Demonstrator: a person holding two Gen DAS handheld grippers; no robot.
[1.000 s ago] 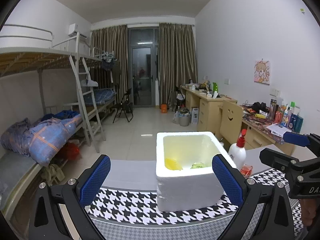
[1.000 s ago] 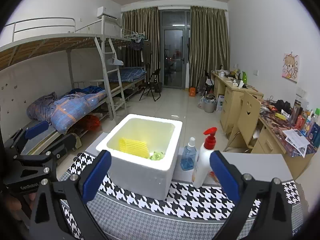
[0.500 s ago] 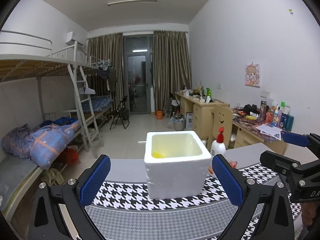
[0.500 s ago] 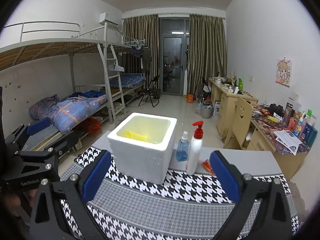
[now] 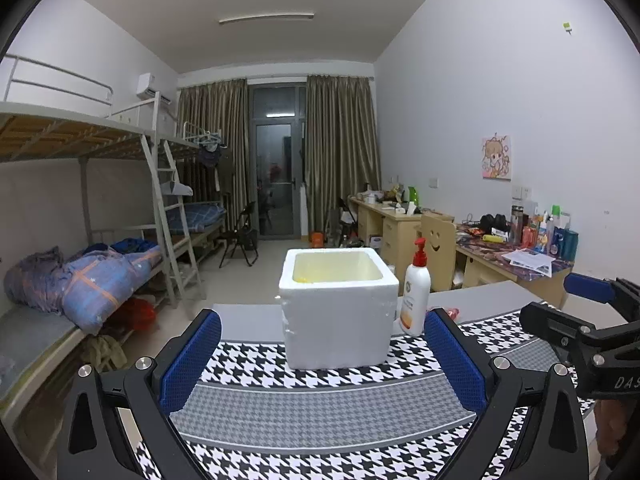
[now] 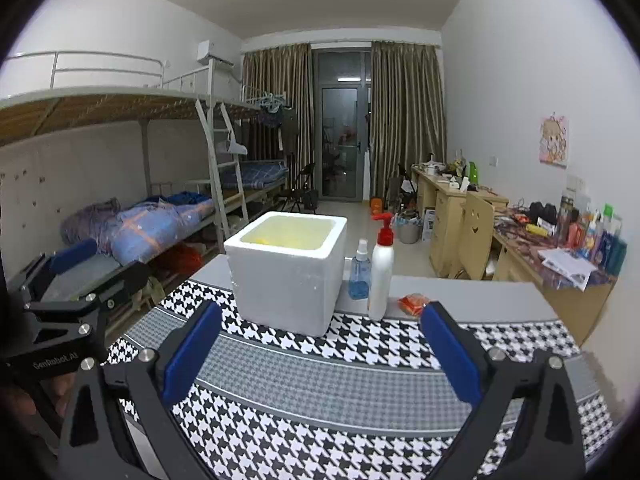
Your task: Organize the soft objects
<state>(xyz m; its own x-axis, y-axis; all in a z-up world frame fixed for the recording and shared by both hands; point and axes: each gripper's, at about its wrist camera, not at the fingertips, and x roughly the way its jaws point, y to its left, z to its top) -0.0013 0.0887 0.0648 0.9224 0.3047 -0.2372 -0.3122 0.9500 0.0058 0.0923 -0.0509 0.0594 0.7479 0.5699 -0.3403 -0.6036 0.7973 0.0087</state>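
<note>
One foam box [image 5: 338, 312] sits on the checked bench [image 5: 320, 412], yellow soft item [image 5: 301, 279] barely visible inside. Box lies dead ahead of left tool [image 5: 322, 364], ahead-left of right tool [image 6: 320, 354]. Both tools spread, empty; left looks better lined up.

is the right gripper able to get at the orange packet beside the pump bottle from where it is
Probably yes: the right gripper is open and empty, and the orange packet lies exposed ahead; only the pump bottle stands close on its left.
</note>
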